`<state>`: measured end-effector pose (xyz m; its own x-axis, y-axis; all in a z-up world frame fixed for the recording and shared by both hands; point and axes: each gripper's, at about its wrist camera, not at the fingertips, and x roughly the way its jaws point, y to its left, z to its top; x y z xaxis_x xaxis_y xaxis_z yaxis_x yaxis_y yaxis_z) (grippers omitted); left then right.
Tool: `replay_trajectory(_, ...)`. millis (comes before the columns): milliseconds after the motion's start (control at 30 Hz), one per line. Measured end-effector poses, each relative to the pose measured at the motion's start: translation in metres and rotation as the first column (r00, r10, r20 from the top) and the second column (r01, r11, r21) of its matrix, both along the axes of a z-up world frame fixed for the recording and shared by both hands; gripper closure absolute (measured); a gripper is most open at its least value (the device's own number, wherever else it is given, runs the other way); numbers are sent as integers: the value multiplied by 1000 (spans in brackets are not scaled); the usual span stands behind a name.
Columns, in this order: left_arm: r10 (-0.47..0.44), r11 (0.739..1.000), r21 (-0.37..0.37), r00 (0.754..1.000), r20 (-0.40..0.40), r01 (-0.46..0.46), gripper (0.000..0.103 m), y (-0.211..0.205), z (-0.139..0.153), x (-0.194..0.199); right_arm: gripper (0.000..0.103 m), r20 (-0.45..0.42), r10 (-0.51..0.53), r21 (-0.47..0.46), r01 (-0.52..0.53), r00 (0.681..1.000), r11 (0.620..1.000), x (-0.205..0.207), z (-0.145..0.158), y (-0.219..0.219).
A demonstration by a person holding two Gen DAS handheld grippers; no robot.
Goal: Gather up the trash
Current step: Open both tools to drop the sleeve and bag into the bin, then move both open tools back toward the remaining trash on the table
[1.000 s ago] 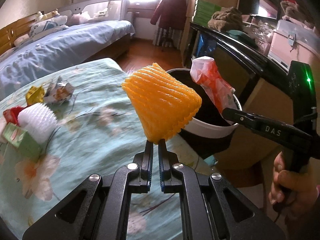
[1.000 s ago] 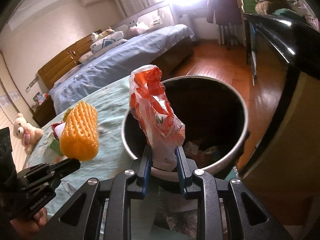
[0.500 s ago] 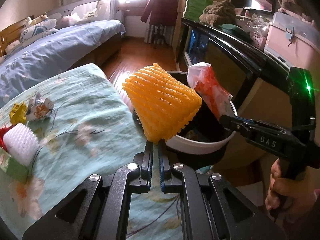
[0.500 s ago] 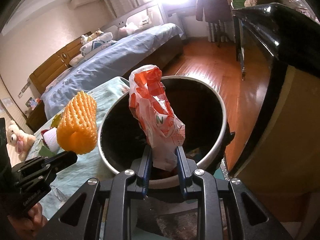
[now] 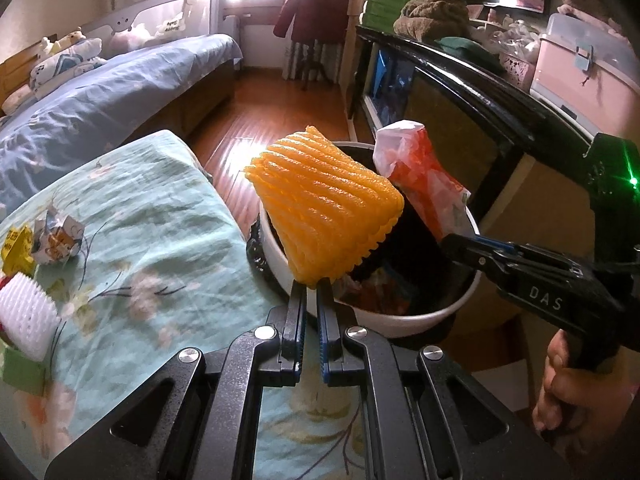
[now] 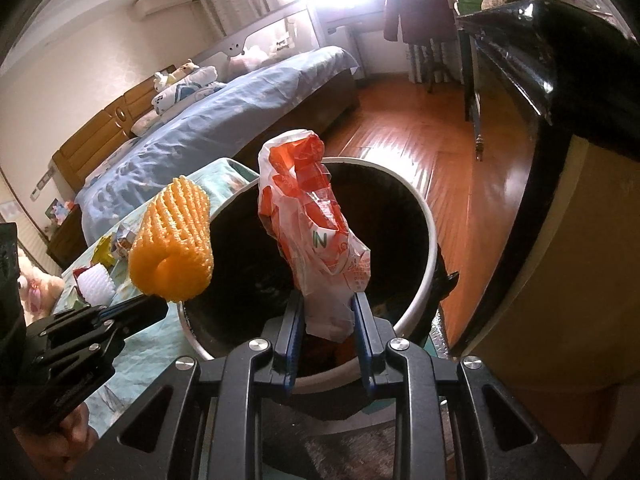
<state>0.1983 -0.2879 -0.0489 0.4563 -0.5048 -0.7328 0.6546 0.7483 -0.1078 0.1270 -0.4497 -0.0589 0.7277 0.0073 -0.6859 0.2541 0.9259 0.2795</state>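
Both grippers hold trash at the bin. We note the left gripper (image 5: 311, 286) pinched almost fully together on the bottom edge of an orange foam net (image 5: 326, 210); the right gripper (image 6: 327, 306) stands narrow, its pads pressing a crumpled red and white bag (image 6: 316, 236).

Largest to smallest:

1. Bed (image 5: 100, 92), blue cover, far side of the room, soft toys at its head.
2. Table (image 5: 160, 208) under a pale green floral cloth, its edge touching or just beside the bin.
3. Bin (image 6: 428, 248), round, white rim, dark inside, some trash at the bottom. From the right wrist the bag stands upright over the bin's mouth. The net hangs over the near-left rim, partly over the cloth.
4. Net, then bag, near each other; from the left wrist they overlap, contact unclear.
5. Loose trash on the cloth, well apart from the bin: a white foam net (image 5: 26, 312), a crumpled wrapper (image 5: 58, 236), a yellow scrap (image 5: 16, 244), a green box (image 5: 22, 370).

We see 1 hand (image 5: 572, 396) on the right gripper's handle, and fingers (image 6: 60, 432) under the left one.
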Motion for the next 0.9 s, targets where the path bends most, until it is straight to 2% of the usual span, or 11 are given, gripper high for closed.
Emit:
replay_trajectory(300, -18, 1000, 6, 1000, -20, 18, 94, -11, -1, 7, 72, 1, -12, 22, 12, 1000, 1000, 1, 1, -5)
replay_trajectory(333, -14, 1000, 5, 1000, -25, 15, 90, -11, -2, 7, 71, 2, -14, 25, 14, 1000, 1000, 1, 1, -5)
replay_trajectory(433, 6, 1000, -6, 1000, -25, -6, 60, -5, -3, 6, 56, 10, -12, 34, 12, 1000, 999, 0, 3, -5)
replay_trajectory(600, 41, 999, -29, 999, -22, -41, 59, 12, -3, 0, 53, 18, -4, 44, 3, 1000, 999, -1, 4, 0)
replay_trajectory(667, 61, 997, -35, 998, -28, -62, 59, 23, -5, -2, 50, 25, 4, 44, -5, 1000, 999, -2, 5, 4)
replay_trajectory(767, 96, 994, -45, 994, -47, -98, 59, 42, -10, -5, 37, 42, 17, 52, -19, 999, 998, -3, 8, 11)
replay_trajectory(900, 153, 987, -48, 986, -66, -156, 59, 71, -17, -10, 32, 60, 51, 53, -54, 997, 997, -1, 12, 29)
